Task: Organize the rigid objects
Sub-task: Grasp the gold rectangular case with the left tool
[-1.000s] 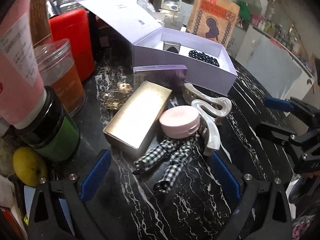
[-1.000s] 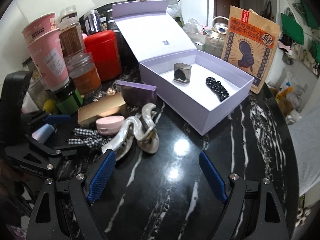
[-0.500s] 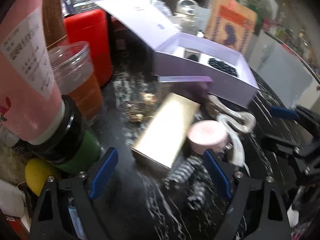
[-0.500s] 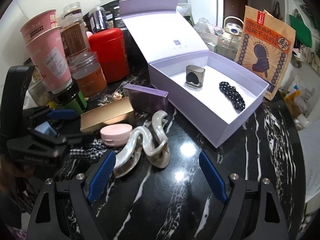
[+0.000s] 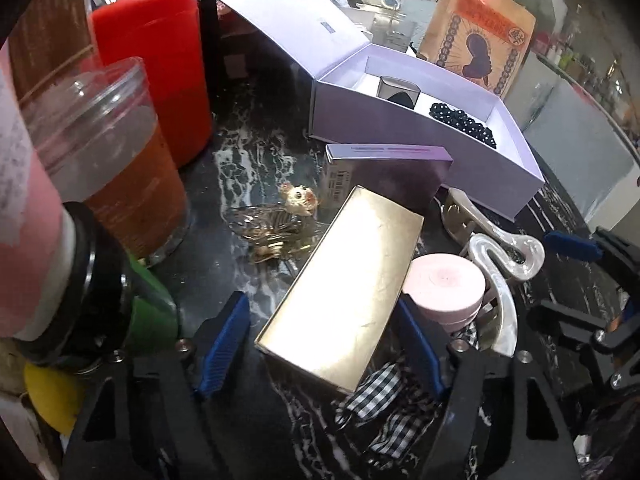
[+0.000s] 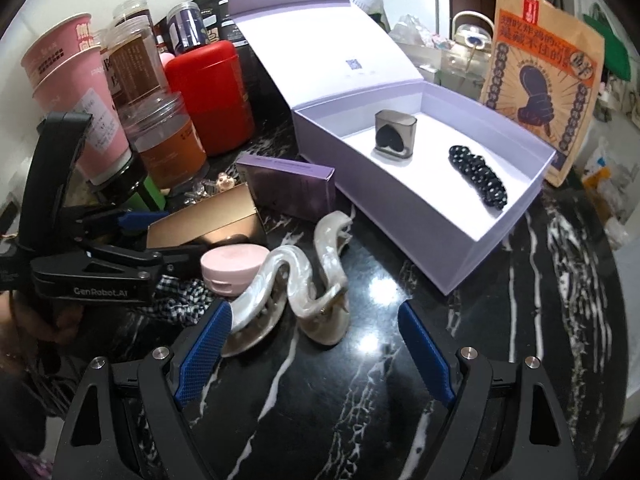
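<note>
The left hand-held gripper (image 5: 324, 344), jaws just closing, straddles the gold box (image 5: 344, 288), seemingly not yet clamped; the right (image 6: 316, 356) gapes

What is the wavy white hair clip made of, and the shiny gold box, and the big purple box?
Hair clip: probably plastic with a pearly, glossy finish; it shows swirly sheen and bright highlights.
Gold box: likely cardboard with a metallic foil coat; flat faces, sharp edges, soft mirror glare.
Purple box: matte, stiff cardboard; thick walls, a folded lid hinge, no shine.

Gold box (image 5: 348, 292), pink compact (image 5: 444, 284), lilac gift box (image 6: 432, 216), black-and-white marbled counter (image 6: 320, 400).
</note>
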The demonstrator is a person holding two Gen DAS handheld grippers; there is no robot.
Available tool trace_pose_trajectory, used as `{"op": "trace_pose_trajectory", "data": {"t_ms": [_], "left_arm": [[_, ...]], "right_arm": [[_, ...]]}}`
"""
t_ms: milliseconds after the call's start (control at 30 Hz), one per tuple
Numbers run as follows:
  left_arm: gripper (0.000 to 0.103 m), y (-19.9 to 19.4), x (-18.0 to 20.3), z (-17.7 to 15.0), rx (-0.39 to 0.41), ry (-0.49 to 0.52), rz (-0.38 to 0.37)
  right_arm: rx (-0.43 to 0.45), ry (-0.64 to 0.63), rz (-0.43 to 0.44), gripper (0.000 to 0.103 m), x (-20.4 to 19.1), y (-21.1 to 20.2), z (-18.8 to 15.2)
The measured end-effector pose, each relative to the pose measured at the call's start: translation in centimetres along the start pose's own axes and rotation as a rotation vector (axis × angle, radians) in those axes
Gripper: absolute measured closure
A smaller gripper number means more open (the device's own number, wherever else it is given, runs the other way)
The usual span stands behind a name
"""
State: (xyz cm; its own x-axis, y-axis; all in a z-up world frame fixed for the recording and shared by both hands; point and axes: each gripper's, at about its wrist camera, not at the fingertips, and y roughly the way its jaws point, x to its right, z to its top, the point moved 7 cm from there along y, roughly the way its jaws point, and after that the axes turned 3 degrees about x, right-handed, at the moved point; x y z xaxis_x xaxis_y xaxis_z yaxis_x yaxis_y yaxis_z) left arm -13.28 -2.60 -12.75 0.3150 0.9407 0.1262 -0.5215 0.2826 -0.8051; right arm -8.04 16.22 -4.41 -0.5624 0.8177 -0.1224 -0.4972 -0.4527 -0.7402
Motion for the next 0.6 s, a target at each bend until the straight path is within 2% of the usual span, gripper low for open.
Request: {"op": "trace_pose_trajectory", "data": {"t_ms": [67,267,533,600], "left_arm": [[0.043,0.2,0.1,0.0,-0.003,-0.006,-0.023],[0.048,0.6,0.7,0.0,-0.017,0.006,-0.024],[0.048,0.5,1.3,-0.5,-0.025,0.022,-0.024],[0.052,0.4,1.5,-0.7,-0.027,0.023,-0.026]], "right_arm": [[-0.012,0.01,0.021,0.017,0.0,0.5,0.0],[-0.029,0.035,0.049,0.017,0.3,1.7,0.0],[-0.05,0.047,0.075,0.017,0.0,3.0,0.0],[-0.05,0.047,0.072,0.017,0.0,2.9,-0.2]]}}
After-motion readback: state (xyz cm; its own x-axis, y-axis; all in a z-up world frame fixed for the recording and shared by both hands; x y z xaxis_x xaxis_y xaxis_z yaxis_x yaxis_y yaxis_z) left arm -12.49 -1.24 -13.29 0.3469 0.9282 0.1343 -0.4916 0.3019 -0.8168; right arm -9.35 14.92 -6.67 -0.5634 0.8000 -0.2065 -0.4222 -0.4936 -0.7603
